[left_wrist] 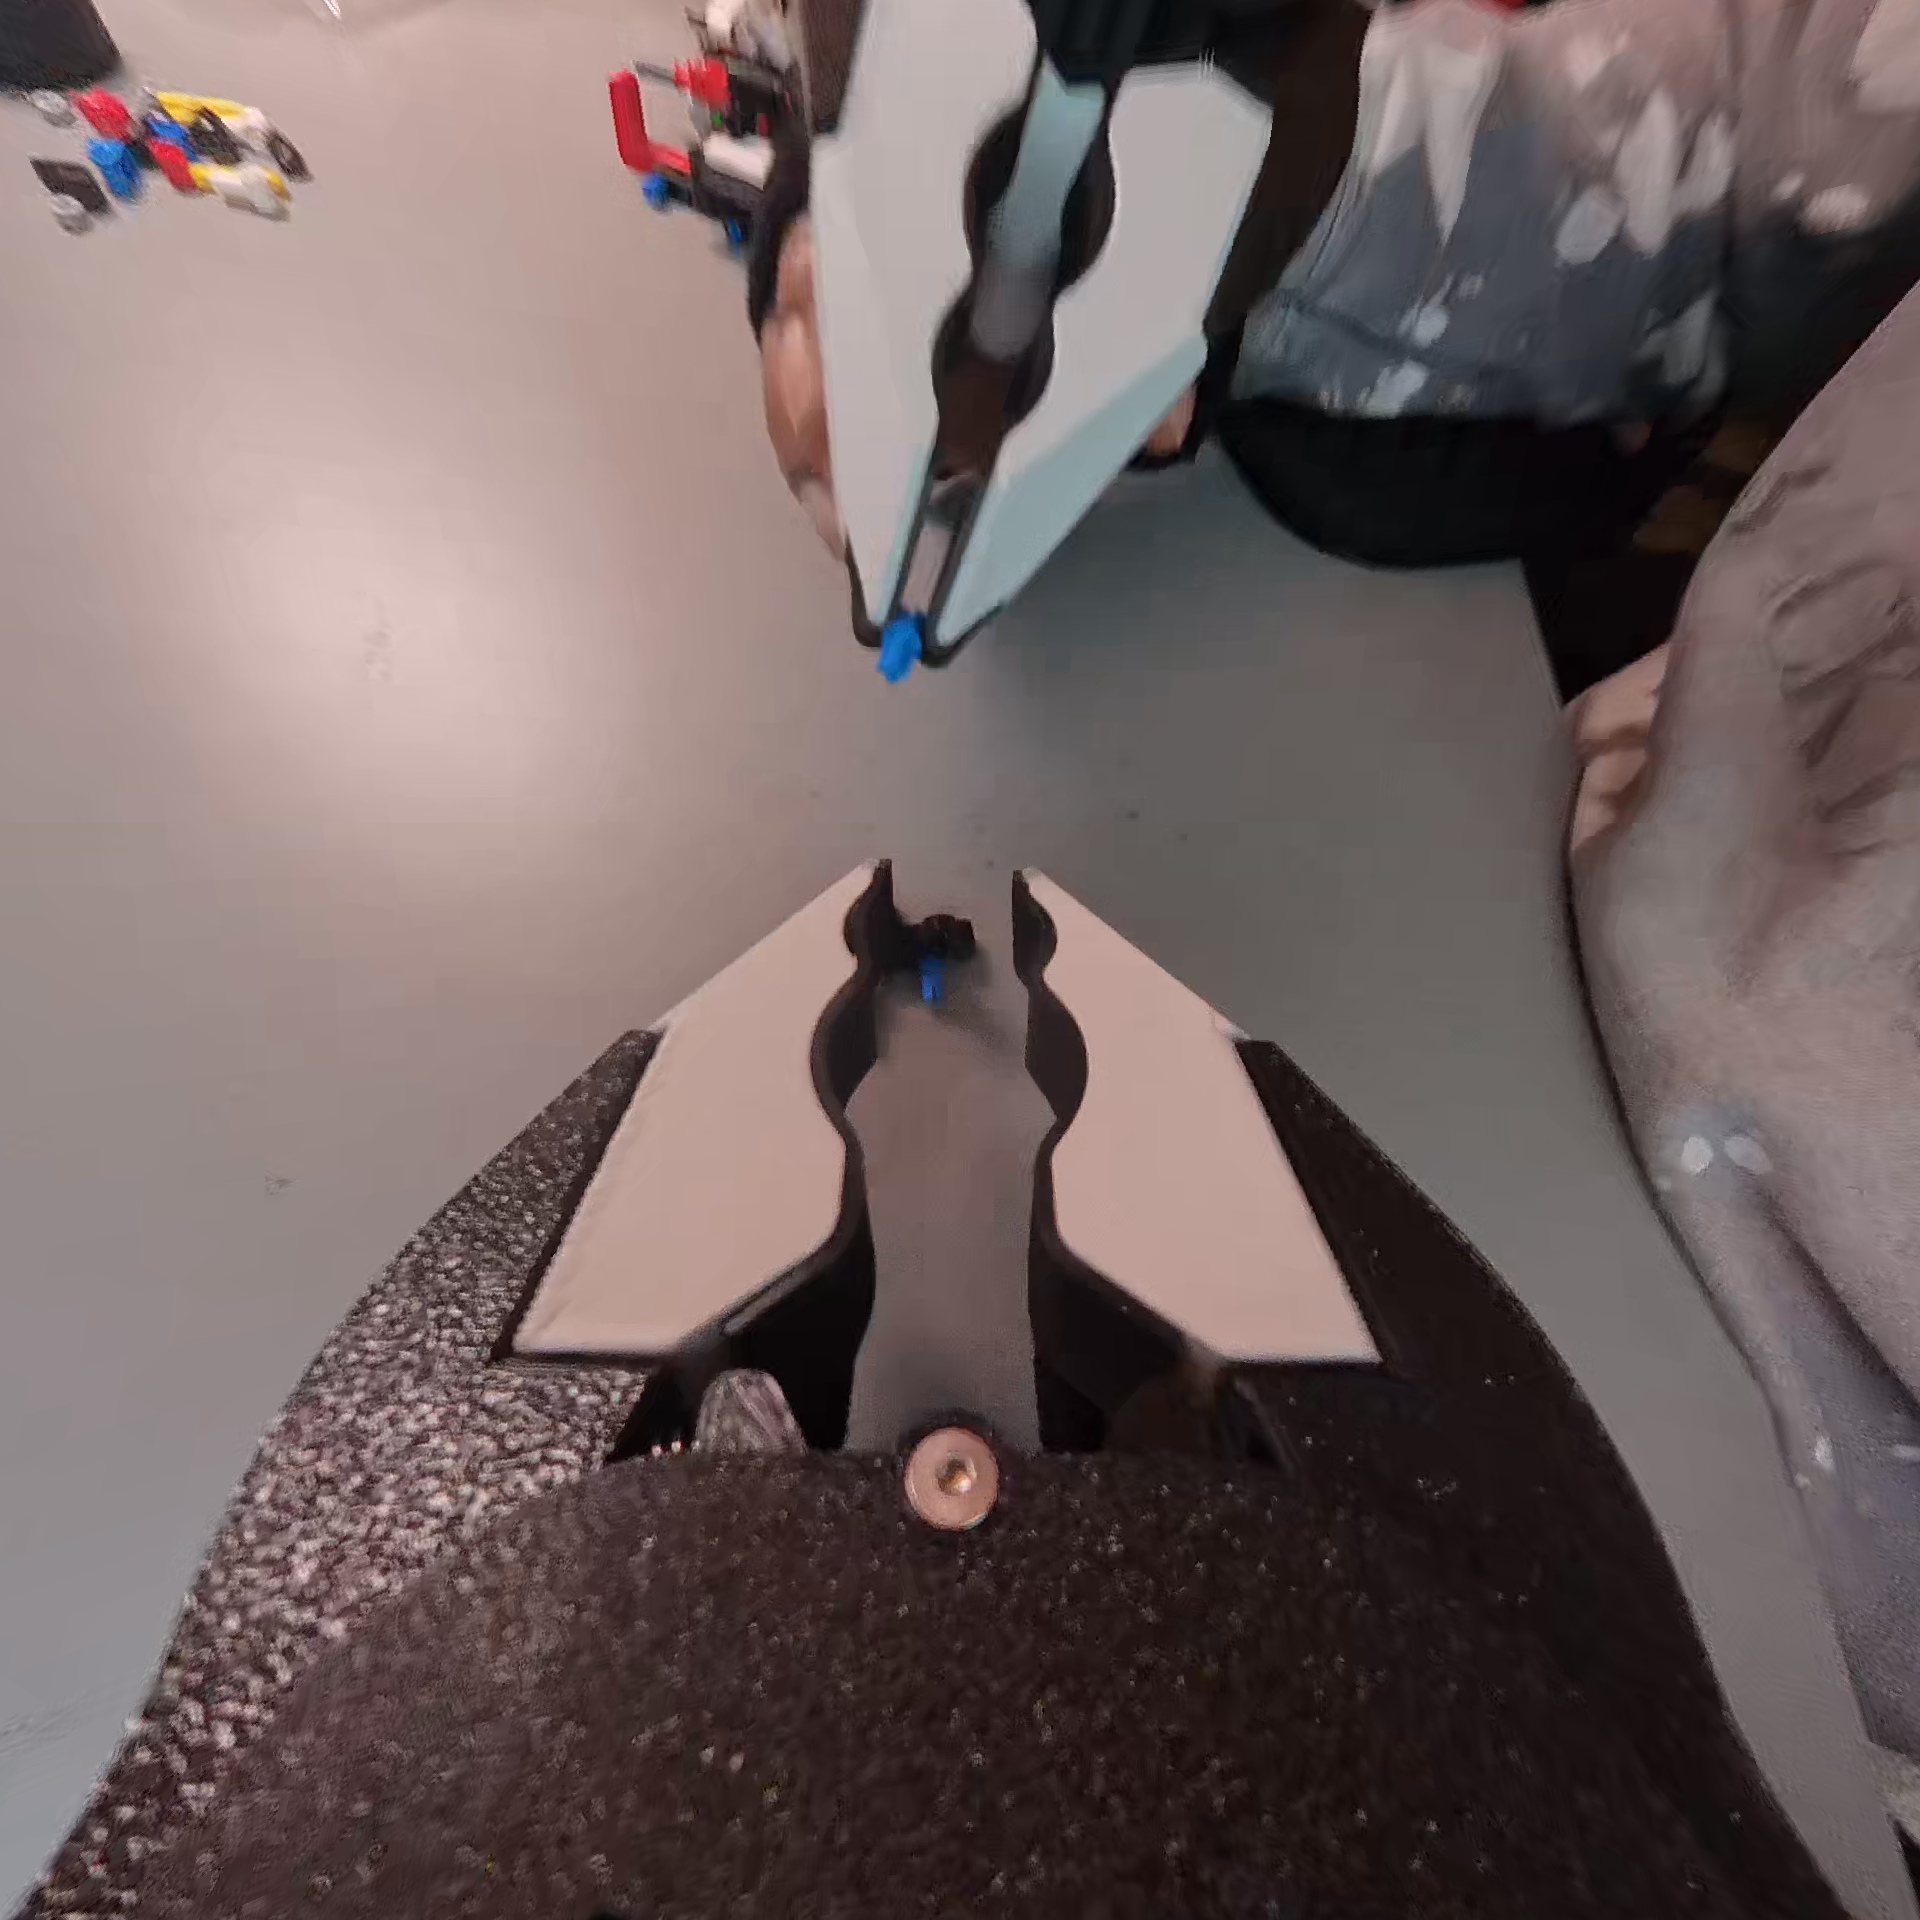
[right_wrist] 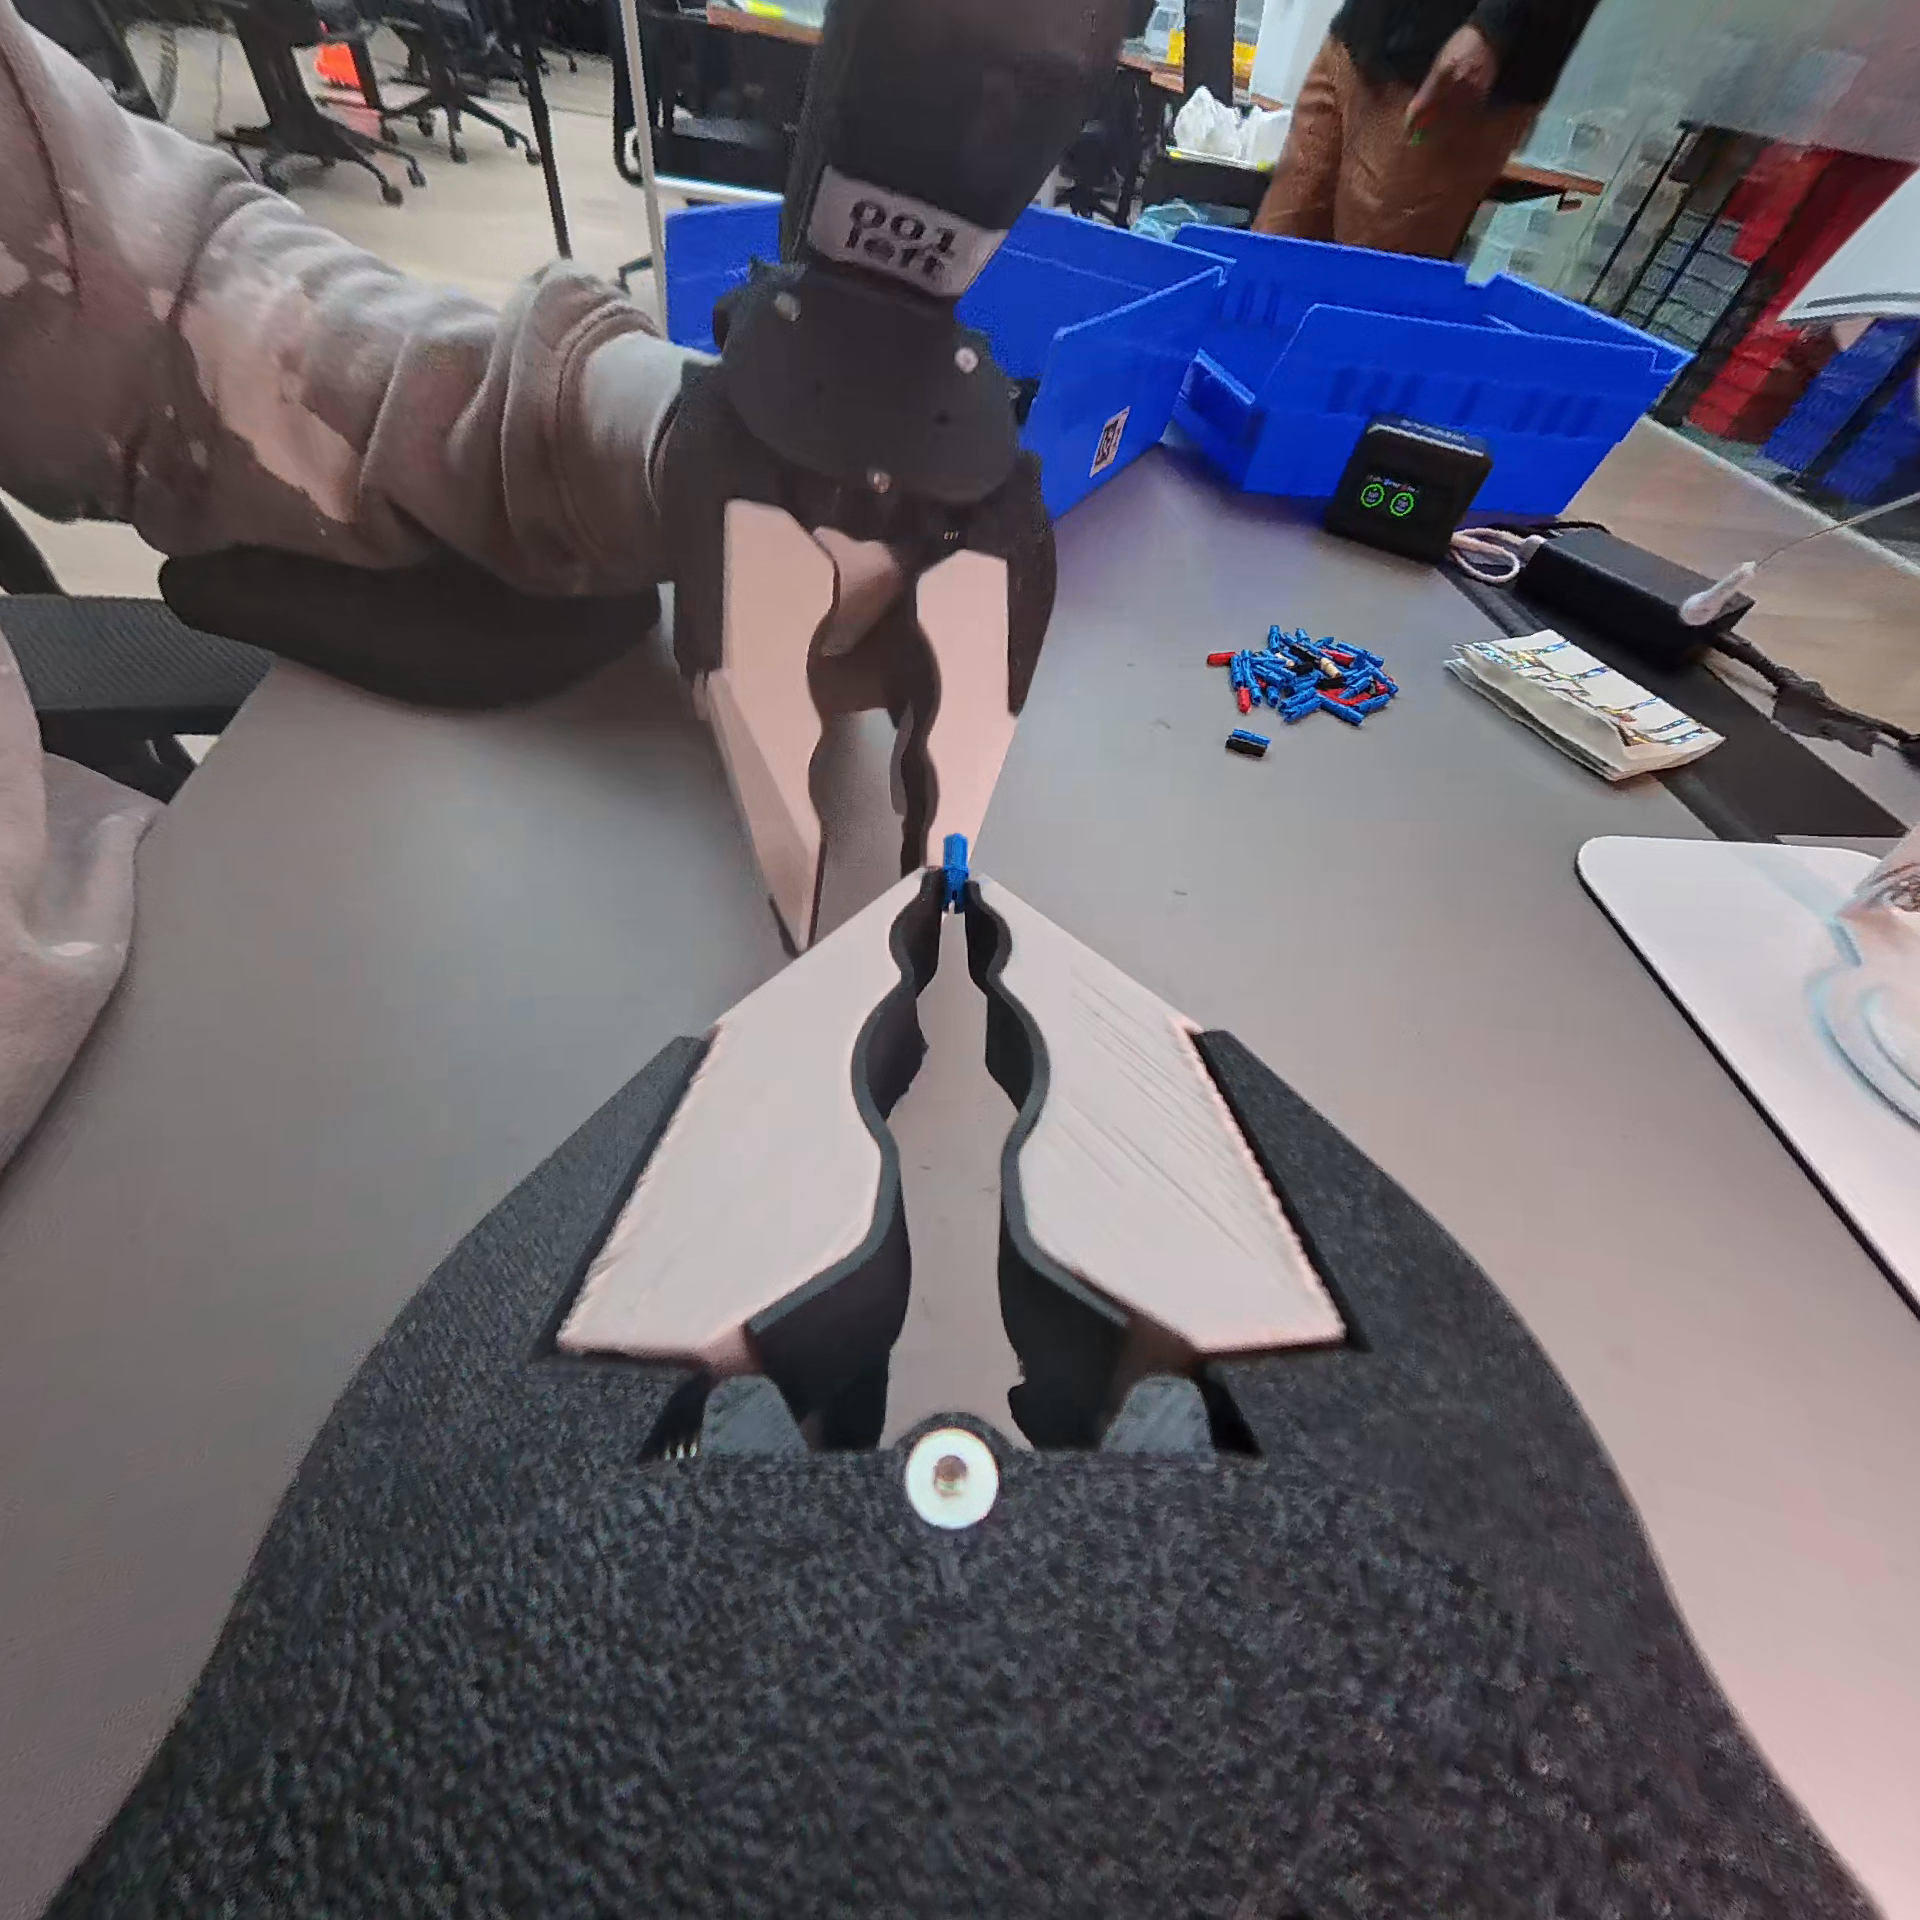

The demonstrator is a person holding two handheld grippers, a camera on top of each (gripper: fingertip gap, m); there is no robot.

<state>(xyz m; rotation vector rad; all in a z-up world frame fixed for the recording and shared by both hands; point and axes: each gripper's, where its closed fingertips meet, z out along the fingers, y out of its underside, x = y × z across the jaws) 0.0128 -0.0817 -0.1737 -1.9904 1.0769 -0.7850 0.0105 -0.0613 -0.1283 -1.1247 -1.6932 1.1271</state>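
My right gripper (right_wrist: 954, 896) is shut on a small blue pin (right_wrist: 954, 862) that sticks out past its tips. In the left wrist view the right gripper (left_wrist: 902, 632) comes in from above, with the blue pin (left_wrist: 898, 652) pointing toward my left gripper. My left gripper (left_wrist: 951, 875) is open and points down at the grey table (left_wrist: 364, 727). A tiny black piece with a blue pin (left_wrist: 938, 951) sits between its fingers, against the left finger. I cannot tell whether it rests on the table. The left gripper (right_wrist: 862, 894) also shows in the right wrist view, just beyond the held pin.
A pile of blue and red pins (right_wrist: 1304, 675) and a black piece (right_wrist: 1245, 743) lie at the right. Blue bins (right_wrist: 1351, 364), a black device (right_wrist: 1408, 488) and a folded booklet (right_wrist: 1579, 701) stand beyond. Loose bricks (left_wrist: 166, 156) and a part-built model (left_wrist: 707, 135) lie farther off. Tip to tip, the grippers are about 5 cm apart.
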